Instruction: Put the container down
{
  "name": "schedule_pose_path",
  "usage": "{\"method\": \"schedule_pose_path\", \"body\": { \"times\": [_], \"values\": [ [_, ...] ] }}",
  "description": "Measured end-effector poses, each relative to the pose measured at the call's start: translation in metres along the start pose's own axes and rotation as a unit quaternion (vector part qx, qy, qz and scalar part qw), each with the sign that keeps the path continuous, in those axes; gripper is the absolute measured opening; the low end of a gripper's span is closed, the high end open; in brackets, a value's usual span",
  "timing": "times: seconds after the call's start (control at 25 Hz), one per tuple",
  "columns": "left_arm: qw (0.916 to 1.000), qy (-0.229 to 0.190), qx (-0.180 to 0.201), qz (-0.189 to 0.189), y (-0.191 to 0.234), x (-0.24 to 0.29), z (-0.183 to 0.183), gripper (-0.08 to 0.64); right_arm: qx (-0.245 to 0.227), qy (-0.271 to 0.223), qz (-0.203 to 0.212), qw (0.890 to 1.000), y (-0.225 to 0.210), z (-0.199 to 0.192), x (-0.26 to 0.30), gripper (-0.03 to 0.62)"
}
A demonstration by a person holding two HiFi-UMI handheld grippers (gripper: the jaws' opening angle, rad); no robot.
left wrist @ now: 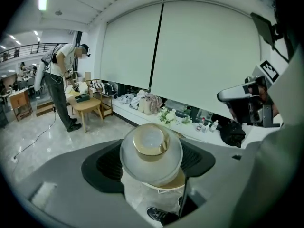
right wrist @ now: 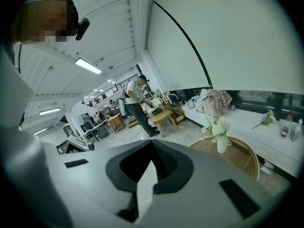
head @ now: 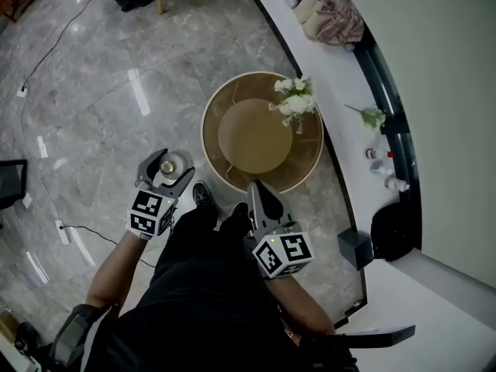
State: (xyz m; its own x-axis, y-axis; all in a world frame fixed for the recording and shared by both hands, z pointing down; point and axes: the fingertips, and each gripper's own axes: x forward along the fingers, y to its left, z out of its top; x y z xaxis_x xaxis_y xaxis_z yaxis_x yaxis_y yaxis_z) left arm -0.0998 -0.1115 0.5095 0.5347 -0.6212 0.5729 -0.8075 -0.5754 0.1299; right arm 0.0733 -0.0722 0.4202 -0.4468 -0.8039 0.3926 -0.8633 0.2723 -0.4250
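Where the left gripper [head: 166,170] closes, its jaws clamp the container [left wrist: 151,148] by its sides. It is a round frosted jar, pale and translucent, with a gold collar at the top. It hangs over the floor [head: 93,91], just left of the round table [head: 248,142], not on it. The right gripper [right wrist: 152,145] is pressed together with nothing in it. The jar's base is hidden, and from above it nearly melts into the pale marble; the gold top may be a lid.
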Motion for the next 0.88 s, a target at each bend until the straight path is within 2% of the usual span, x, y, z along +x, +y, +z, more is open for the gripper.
{"method": "schedule_pose_path", "body": {
  "times": [0.16,0.28,0.52,0.88],
  "values": [
    [0.9996,-0.007,0.024,-0.009,0.007,0.047,-0.006,0.337,0.009,0.023,-0.002,1.000,-0.021,-0.008,0.022,0.006],
    [0.9991,0.009,0.042,-0.004,0.010,0.082,-0.023,0.337,0.027,0.047,0.004,0.999,-0.037,-0.029,0.034,0.006],
    [0.9976,0.052,0.046,-0.003,0.005,0.145,-0.062,0.337,0.053,0.093,0.008,0.994,-0.070,-0.059,0.047,0.006],
    [0.9955,0.079,0.053,0.006,0.008,0.209,-0.111,0.337,0.075,0.140,-0.005,0.987,-0.109,-0.098,0.050,0.006]
  ]
}}
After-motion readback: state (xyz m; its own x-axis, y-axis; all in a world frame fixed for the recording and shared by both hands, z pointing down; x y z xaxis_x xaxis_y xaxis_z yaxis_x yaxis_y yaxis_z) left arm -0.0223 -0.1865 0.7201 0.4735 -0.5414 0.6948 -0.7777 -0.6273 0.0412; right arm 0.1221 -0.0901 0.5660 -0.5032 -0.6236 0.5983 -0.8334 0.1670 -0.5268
